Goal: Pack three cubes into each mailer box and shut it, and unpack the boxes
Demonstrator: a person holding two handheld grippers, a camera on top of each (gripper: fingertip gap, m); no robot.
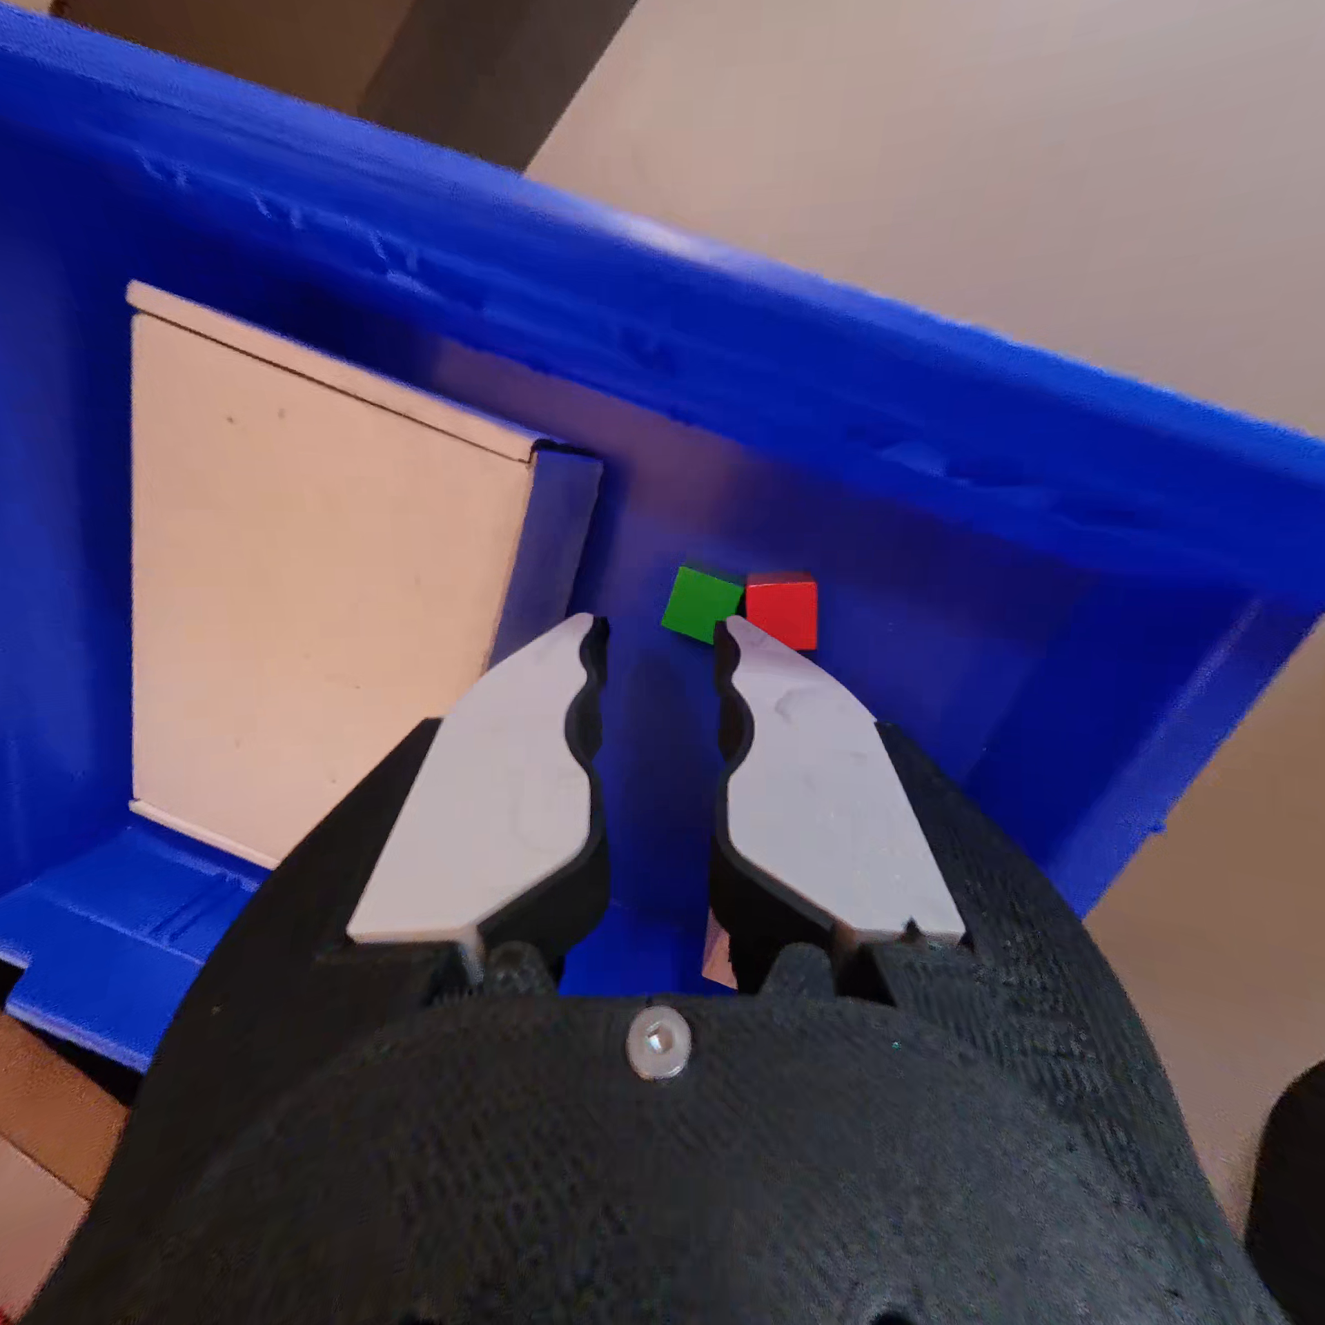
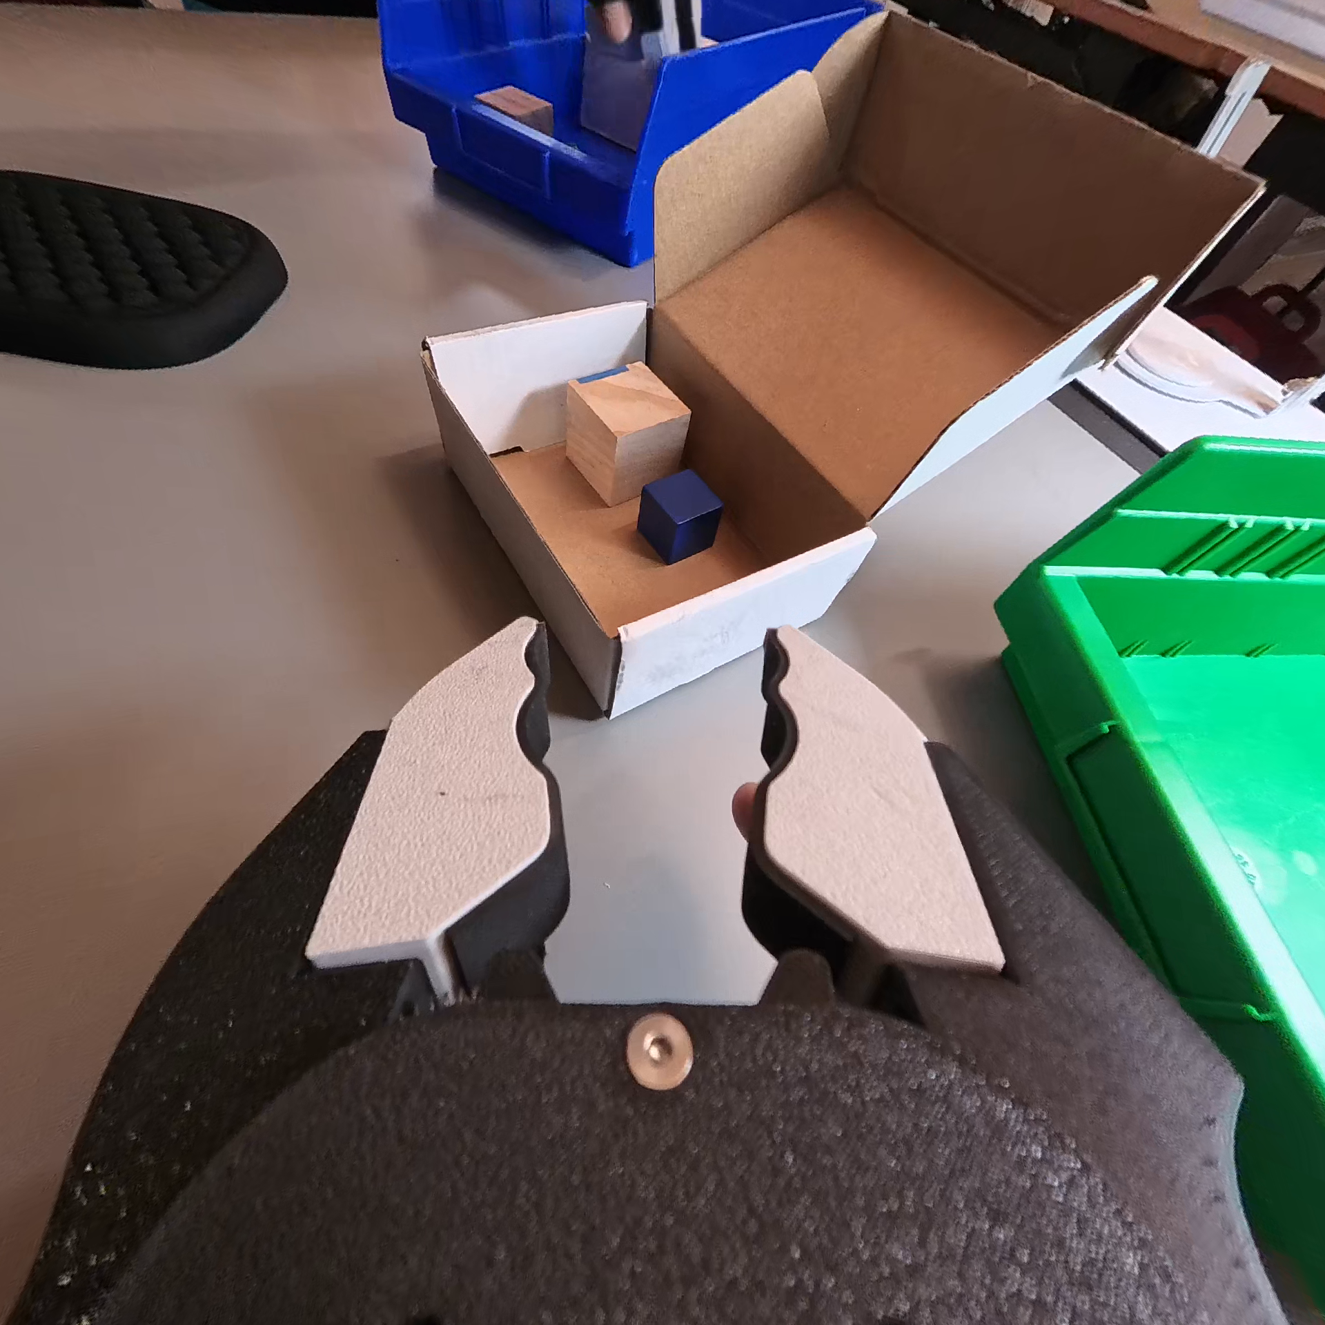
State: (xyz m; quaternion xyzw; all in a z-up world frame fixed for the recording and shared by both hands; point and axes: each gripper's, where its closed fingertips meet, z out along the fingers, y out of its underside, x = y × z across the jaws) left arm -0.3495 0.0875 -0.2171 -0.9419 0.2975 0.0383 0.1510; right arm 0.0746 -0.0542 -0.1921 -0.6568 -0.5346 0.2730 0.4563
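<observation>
On grey table [image 2: 215, 573]: open mailer box [image 2: 717, 645], both claws spread, perhaps shelving behind.

Two claws are showing: the left claw [image 1: 659, 631] and the right claw [image 2: 656, 638]. Two bins are sitting on the desk [image 2: 215, 573]: one blue bin [image 2: 545, 165] at 12 o'clock and one green bin [image 2: 1183, 717] at 3 o'clock. One open mailer box [image 2: 724, 645] is holding two cubes: one wooden cube [image 2: 624, 437] and one dark blue cube [image 2: 677, 516]. Inside the blue bin, one green cube [image 1: 699, 602], one red cube [image 1: 781, 608] and one closed white box [image 1: 323, 573] are lying. One black pad [image 2: 115, 272] is resting at 10 o'clock.
</observation>
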